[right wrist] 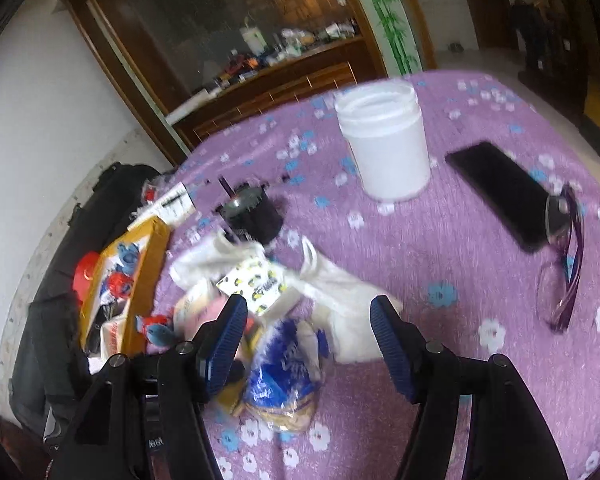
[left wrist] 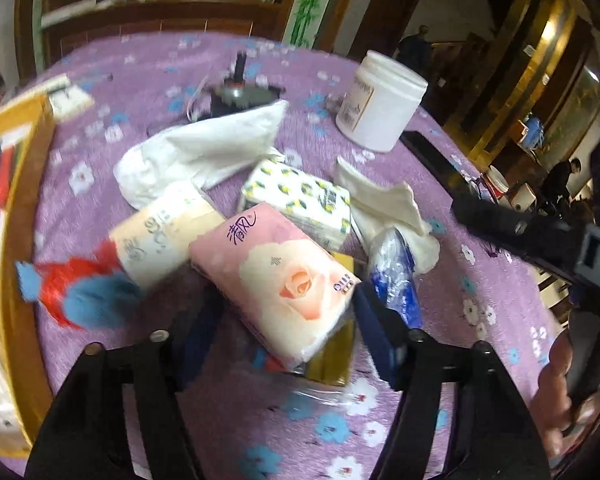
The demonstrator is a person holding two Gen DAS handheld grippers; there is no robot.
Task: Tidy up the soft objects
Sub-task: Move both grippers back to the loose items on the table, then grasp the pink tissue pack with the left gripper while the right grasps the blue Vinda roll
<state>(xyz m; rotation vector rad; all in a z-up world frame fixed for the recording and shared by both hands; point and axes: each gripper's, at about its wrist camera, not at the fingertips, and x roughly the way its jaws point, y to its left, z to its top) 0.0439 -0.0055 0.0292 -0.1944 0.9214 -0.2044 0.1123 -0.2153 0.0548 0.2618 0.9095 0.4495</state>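
A pink tissue pack (left wrist: 276, 280) with a rose print lies tilted on the purple flowered tablecloth (left wrist: 140, 64). My left gripper (left wrist: 284, 296) has a pad against each side of it, shut on the pack. Around it lie a lemon-print tissue pack (left wrist: 300, 196), a cream tissue pack (left wrist: 164, 232), a red and blue plush toy (left wrist: 80, 292), a large white cloth (left wrist: 204, 156) and a crumpled white cloth (left wrist: 388, 208). My right gripper (right wrist: 308, 308) stands open over a blue and white plastic bag (right wrist: 284, 368); its pads do not press on the bag.
A yellow box (left wrist: 24, 220) with toys inside sits at the table's left edge. A white jar (right wrist: 384, 144), a black phone (right wrist: 500, 192) and purple glasses (right wrist: 568, 280) lie to the right. A black round device (right wrist: 252, 216) stands behind the pile. A gold packet (left wrist: 332, 364) lies under the pink pack.
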